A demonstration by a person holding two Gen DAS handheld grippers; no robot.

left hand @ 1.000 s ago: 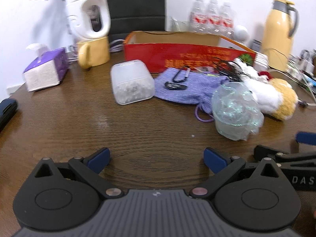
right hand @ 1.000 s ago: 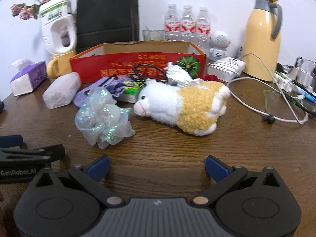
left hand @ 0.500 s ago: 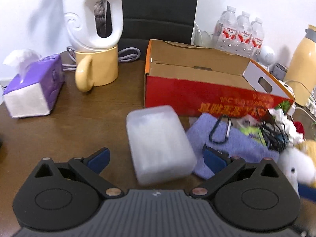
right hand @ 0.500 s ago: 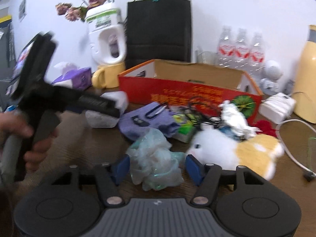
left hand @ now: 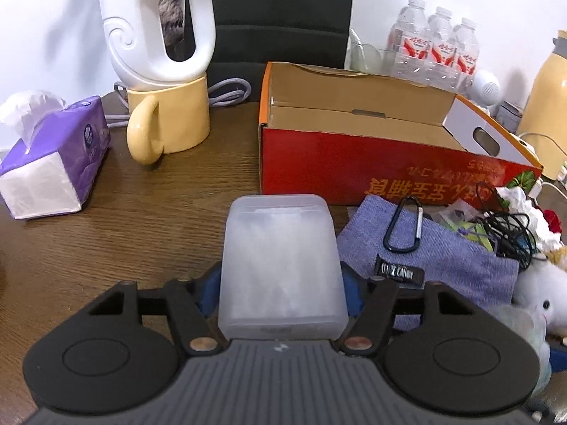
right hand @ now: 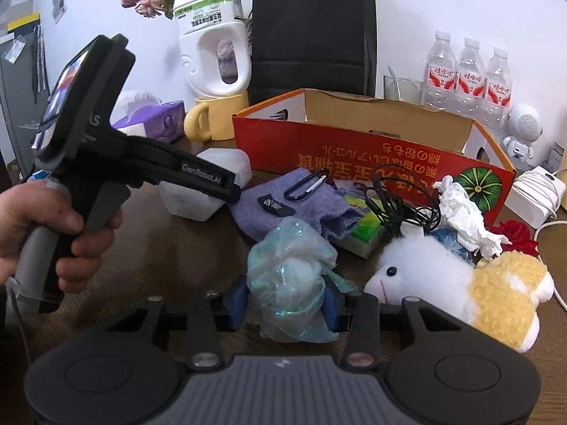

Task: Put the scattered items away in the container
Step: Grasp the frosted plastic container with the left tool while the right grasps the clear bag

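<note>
A translucent plastic box (left hand: pixel 280 258) lies on the wooden table just before the open red cardboard box (left hand: pixel 354 166). My left gripper (left hand: pixel 280 294) straddles its near end, jaws closing, blue pads against both sides. In the right wrist view my right gripper (right hand: pixel 283 301) is closing on a crumpled iridescent plastic bag (right hand: pixel 290 269), its pads pressed into it. A purple pouch (right hand: pixel 301 205) with a carabiner, a tangled black cable (right hand: pixel 400 209), a crumpled tissue (right hand: pixel 464 219) and a white and yellow plush toy (right hand: pixel 460 283) lie in front of the red box.
A purple tissue pack (left hand: pixel 53 163) and a yellow mug (left hand: pixel 170 120) carrying a white jug (left hand: pixel 156 24) stand at the left. Water bottles (left hand: pixel 436 46), a yellow thermos (left hand: pixel 545 99) and a white charger (right hand: pixel 531 191) stand behind and right. A hand (right hand: pixel 46 233) grips the left tool.
My left gripper came forward to the plastic box and its jaws narrowed around it. My right gripper advanced to the plastic bag and closed in on it.
</note>
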